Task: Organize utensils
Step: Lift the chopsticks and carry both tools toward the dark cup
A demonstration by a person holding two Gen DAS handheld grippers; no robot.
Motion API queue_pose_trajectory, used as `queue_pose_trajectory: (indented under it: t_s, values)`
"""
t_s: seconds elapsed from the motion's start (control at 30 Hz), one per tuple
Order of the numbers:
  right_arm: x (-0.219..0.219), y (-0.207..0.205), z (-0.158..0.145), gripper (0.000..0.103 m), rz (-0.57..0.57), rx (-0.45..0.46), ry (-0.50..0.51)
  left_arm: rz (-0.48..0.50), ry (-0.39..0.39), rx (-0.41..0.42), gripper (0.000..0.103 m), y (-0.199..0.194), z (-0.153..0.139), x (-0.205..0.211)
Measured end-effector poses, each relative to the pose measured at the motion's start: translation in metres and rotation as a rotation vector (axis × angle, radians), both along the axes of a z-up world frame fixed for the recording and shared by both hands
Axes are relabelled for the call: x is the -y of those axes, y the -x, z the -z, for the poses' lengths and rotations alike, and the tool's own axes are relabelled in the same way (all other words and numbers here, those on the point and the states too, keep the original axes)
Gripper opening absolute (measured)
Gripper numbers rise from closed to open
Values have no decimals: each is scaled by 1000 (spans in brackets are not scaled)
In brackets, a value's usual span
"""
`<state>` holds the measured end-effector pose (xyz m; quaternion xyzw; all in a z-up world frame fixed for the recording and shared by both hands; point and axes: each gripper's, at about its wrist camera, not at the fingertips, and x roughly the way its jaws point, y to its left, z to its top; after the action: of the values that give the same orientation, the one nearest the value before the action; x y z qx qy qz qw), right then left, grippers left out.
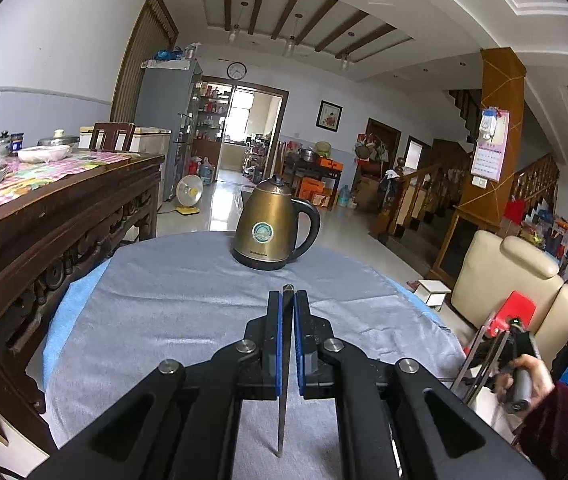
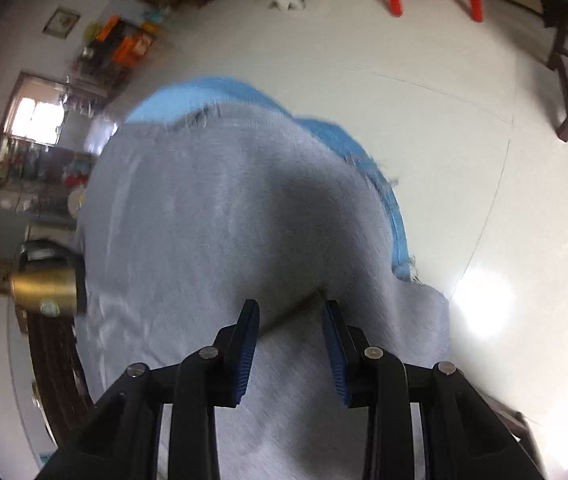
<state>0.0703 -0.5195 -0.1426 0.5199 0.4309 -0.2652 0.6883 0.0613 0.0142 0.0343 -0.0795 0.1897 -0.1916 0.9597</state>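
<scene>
My left gripper (image 1: 287, 294) is shut on a thin dark metal utensil (image 1: 285, 380). The utensil stands edge-on between the blue pads and runs back toward the camera, above the grey cloth (image 1: 187, 304) on the round table. Its kind cannot be told. My right gripper (image 2: 290, 308) is open and empty, held over the grey cloth (image 2: 211, 216) near the table's edge; that view is blurred. The right gripper also shows in the left wrist view (image 1: 512, 344), held in a hand beyond the table's right side.
A brass electric kettle (image 1: 273, 226) stands at the far side of the table; it also shows in the right wrist view (image 2: 43, 288). A dark wooden sideboard (image 1: 43, 216) runs along the left. A cream armchair (image 1: 516, 280) and red stool (image 1: 514, 312) stand at the right.
</scene>
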Motion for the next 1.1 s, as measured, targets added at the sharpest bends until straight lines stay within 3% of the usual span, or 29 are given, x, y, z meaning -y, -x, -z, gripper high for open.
queue_pose_trajectory:
  t_s: [0.17, 0.27, 0.37, 0.47, 0.6, 0.67, 0.9, 1.1]
  values:
    - [-15, -36, -9, 37, -24, -98, 130, -12, 25, -8, 5, 5, 1, -7]
    - [-26, -61, -13, 34, -92, -189, 278, -17, 35, -15, 5, 6, 1, -10]
    - [-39, -80, -11, 17, -159, -276, 445, -23, 40, -21, 5, 5, 2, -14]
    - [-52, -92, -10, 7, -236, -301, 584, -28, 38, -23, 5, 5, 2, -16]
    - [-57, -83, -12, 6, -256, -185, 560, -35, 47, -28, 5, 4, 3, -18]
    - [-62, -73, -19, 6, -257, -76, 530, -36, 51, -27, 5, 5, 3, -18]
    - [-96, -8, -85, 7, -238, 304, 610, -37, 51, -1, 5, 15, -5, -15]
    - [-125, 29, -128, 7, -204, 556, 656, -42, 60, 20, 5, 26, -17, -17]
